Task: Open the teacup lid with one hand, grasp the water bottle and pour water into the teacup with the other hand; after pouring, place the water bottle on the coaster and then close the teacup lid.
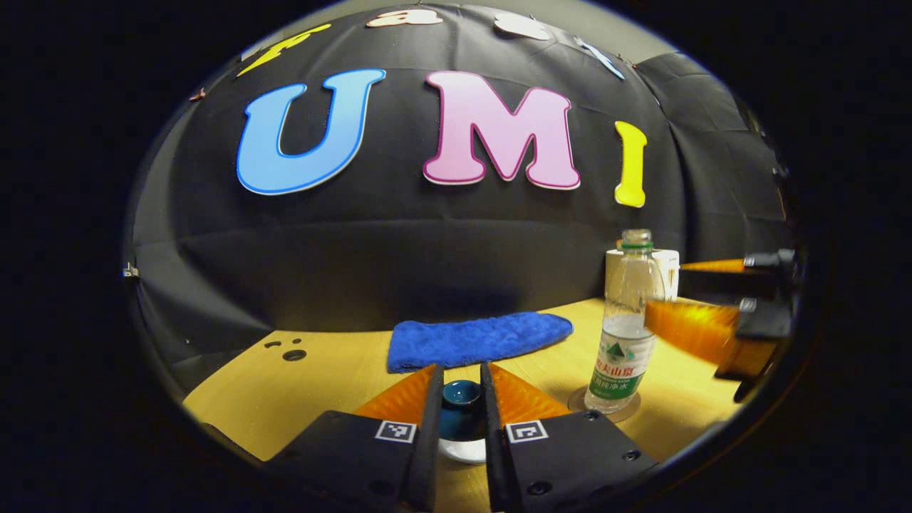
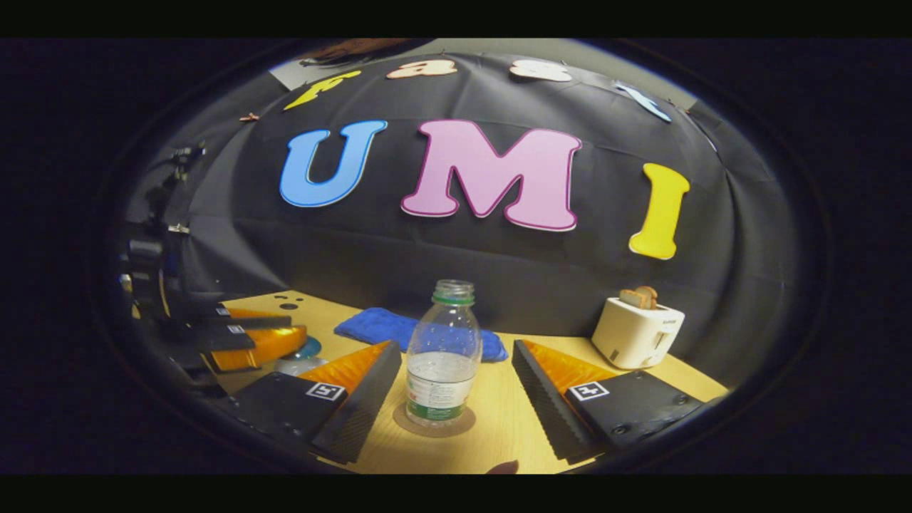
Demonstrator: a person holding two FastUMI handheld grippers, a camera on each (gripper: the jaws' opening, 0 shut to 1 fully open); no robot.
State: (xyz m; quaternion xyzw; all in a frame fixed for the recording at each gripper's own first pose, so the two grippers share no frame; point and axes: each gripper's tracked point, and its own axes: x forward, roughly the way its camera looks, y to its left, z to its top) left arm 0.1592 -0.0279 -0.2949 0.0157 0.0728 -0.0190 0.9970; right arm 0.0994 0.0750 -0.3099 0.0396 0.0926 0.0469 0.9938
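In the left gripper view my left gripper is shut on the dark teal teacup lid, which is held right over the white teacup; whether the lid rests on the cup I cannot tell. The clear, uncapped water bottle stands upright on a round coaster to the right. In the right gripper view my right gripper is open, with the bottle between its fingers and apart from both, on the coaster. Far left there, the left gripper hovers over the teacup.
A blue cloth lies at the back of the wooden table. A white toaster with bread in it stands at the back right. The right gripper reaches in beside the bottle in the left gripper view.
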